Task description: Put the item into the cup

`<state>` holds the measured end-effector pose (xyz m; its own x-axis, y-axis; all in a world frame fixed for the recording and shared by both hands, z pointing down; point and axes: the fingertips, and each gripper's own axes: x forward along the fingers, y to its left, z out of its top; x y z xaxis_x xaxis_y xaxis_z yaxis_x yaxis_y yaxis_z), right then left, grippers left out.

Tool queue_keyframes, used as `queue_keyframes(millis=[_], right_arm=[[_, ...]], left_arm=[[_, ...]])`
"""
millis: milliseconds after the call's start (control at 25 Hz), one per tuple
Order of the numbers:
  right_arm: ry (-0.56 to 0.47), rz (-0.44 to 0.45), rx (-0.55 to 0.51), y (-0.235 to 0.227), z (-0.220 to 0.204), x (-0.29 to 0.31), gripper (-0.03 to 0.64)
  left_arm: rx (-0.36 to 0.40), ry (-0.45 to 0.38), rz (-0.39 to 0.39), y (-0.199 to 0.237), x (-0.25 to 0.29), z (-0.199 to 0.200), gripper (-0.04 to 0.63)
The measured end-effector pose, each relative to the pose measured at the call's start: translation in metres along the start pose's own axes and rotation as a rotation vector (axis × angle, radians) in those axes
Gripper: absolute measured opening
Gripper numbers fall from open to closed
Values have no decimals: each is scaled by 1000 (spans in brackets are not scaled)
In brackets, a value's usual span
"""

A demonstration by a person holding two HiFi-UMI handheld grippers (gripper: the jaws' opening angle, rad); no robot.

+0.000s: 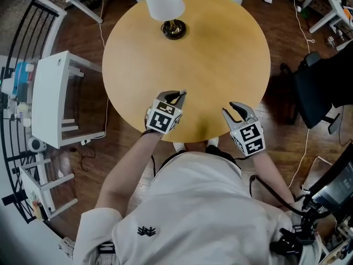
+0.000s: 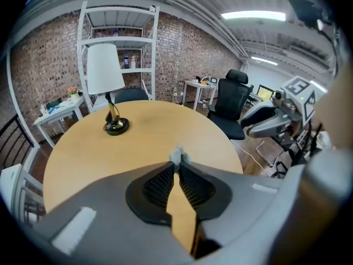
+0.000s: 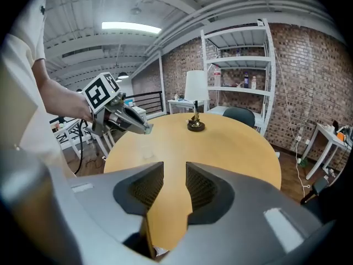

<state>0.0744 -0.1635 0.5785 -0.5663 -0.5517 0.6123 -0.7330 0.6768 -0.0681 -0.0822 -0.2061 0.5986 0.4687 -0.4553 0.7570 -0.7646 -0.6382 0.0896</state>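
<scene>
The left gripper [image 2: 176, 165] has its jaws closed on a small pale grey item [image 2: 177, 154] pinched at their tips, above the round tan wooden counter [image 2: 138, 139]. The right gripper [image 3: 174, 175] hangs alongside, jaws apart and empty.

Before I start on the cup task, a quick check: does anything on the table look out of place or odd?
Nothing is spilled, tipped or damaged. The odd part is that the round table carries only a lamp, and no cup or item shows in any view.
</scene>
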Motion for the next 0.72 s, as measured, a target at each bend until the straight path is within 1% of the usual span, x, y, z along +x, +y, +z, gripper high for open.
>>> queue_keyframes(millis=[80,200,280,480,720], right_arm=[[-3,9,-14,28,9,14,129],[-3,20,-29,38,19,23,129],[-3,21,-30,38,22,25,129],[9,2,-6,35,15,22,129],[14,-42,31,29,8,14,129]], left_arm=[[19,6,35,26,-25,-25,11],[36,37,66,52,-31,-43,11],[51,50,73,62,-25,-46,12],[56,119,70,74,5,-62,12],[104,194,59,85,35,-75,17]])
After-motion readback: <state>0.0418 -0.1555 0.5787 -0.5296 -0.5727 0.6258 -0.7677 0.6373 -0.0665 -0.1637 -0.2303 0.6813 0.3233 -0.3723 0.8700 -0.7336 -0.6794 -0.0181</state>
